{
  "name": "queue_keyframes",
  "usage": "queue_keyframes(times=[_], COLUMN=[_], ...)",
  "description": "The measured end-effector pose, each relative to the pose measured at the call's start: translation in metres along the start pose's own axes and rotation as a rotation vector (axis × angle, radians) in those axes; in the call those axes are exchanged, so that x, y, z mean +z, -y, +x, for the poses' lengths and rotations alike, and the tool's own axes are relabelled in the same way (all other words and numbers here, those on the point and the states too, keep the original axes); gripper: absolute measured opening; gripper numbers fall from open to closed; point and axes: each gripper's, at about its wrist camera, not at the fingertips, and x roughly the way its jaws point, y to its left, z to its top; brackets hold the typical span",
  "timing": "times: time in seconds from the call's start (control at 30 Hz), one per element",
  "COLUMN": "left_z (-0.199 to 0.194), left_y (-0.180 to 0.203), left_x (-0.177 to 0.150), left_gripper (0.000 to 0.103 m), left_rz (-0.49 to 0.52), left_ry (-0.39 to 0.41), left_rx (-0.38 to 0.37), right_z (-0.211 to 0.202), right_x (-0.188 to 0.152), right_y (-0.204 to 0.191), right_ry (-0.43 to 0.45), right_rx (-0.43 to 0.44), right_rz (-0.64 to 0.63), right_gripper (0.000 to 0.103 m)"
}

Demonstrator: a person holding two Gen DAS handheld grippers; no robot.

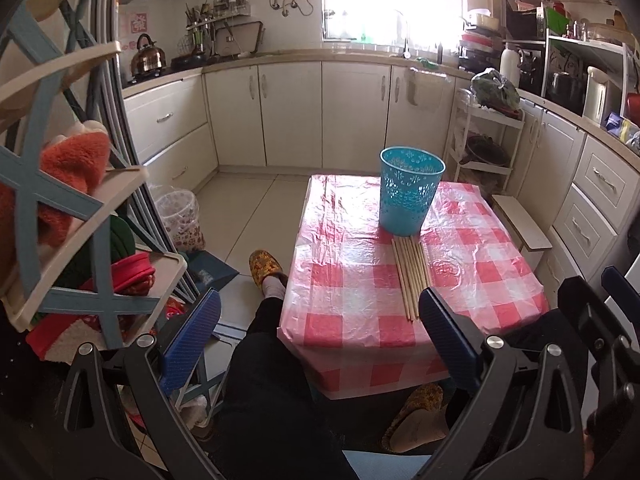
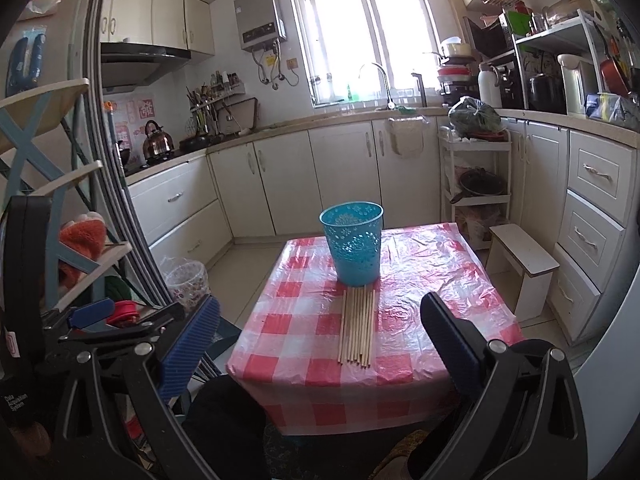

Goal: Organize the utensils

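Observation:
Several wooden chopsticks [image 1: 411,276] [image 2: 357,326] lie side by side on a small table with a red-and-white checked cover [image 1: 360,304] [image 2: 424,312]. Just behind them stands an upright blue perforated plastic basket [image 1: 410,191] [image 2: 353,242]. My left gripper [image 1: 320,312] is open, held off the table's near left corner, with nothing between its blue pads. My right gripper [image 2: 320,316] is open too, short of the table's near edge and framing the chopsticks. The right gripper's fingers [image 1: 624,292] show at the left view's right edge.
A person's dark-trousered leg and yellow slipper [image 1: 264,268] lie left of the table. A blue-and-cream shelf rack [image 1: 80,216] with cloths stands at the left, a white stool [image 2: 524,256] at the right. Kitchen cabinets [image 2: 320,176] ring the room. A waste bin [image 2: 188,280] sits on the floor.

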Motion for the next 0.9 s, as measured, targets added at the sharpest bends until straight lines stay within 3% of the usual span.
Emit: queue_keyframes(times=[0.13, 0.27, 0.57, 0.73, 0.9], left_z=[0.059, 0.11, 0.209, 0.249, 0.275], left_y=[0.009, 0.015, 0.028, 0.04, 0.053], left_x=[0.007, 0.009, 0.014, 0.014, 0.021], left_gripper=[0.095, 0.095, 0.095, 0.095, 0.095], left_rz=[0.003, -0.012, -0.063, -0.06, -0.052], left_ry=[-0.094, -0.166, -0.298, -0.346, -0.365], left_rx=[-0.03, -0.05, -0.084, -0.082, -0.088], right_z=[0.073, 0.145, 0.274, 0.305, 0.312], right_x=[-0.009, -0.021, -0.037, -0.045, -0.041], right_y=[0.028, 0.054, 0.082, 0.078, 0.084], right_ry=[-0.139, -0.288, -0.466, -0.508, -0.495], right_rx=[-0.048, -0.038, -0.033, -0.01, -0.003], right_rz=[0.011, 0.05, 0.077, 0.076, 0.083], right_gripper=[0.094, 0.066, 0.026, 0.024, 0.023])
